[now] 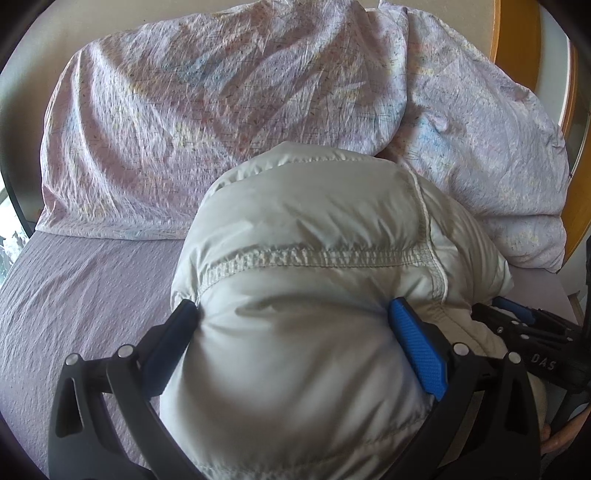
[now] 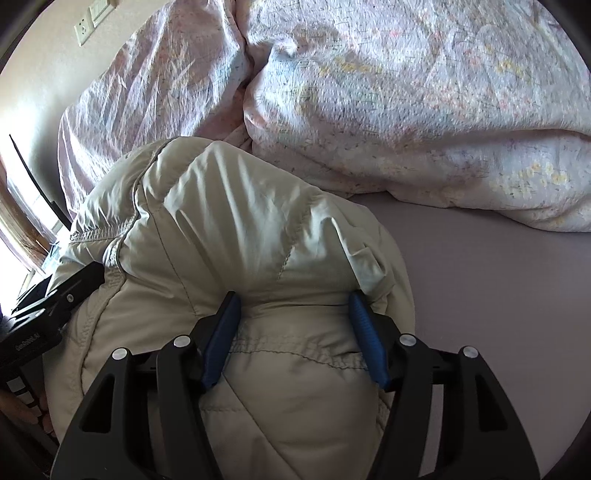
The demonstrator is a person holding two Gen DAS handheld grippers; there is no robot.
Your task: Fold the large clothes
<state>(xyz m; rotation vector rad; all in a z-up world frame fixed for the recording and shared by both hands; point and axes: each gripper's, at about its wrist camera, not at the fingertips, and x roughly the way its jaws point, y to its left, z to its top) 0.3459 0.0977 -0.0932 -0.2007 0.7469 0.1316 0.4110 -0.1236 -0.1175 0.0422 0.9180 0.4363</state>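
Left claw (image 1: 291,306) gripping puffy jacket (image 1: 314,229), wall socket (image 2: 82,27) only right view

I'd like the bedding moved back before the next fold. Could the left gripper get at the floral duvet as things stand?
Probably not yet. The left gripper is clamped on a thick bunch of the puffer jacket, which bulges between it and the floral duvet ahead. It would likely have to let go first.

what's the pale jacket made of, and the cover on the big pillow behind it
The jacket looks like a thin, slightly shiny synthetic shell, probably nylon or polyester, over soft padding: it puffs between stitched seams. The pillow cover looks like matte crinkled cotton, seersucker-like, going by its fine puckered texture and faint print.
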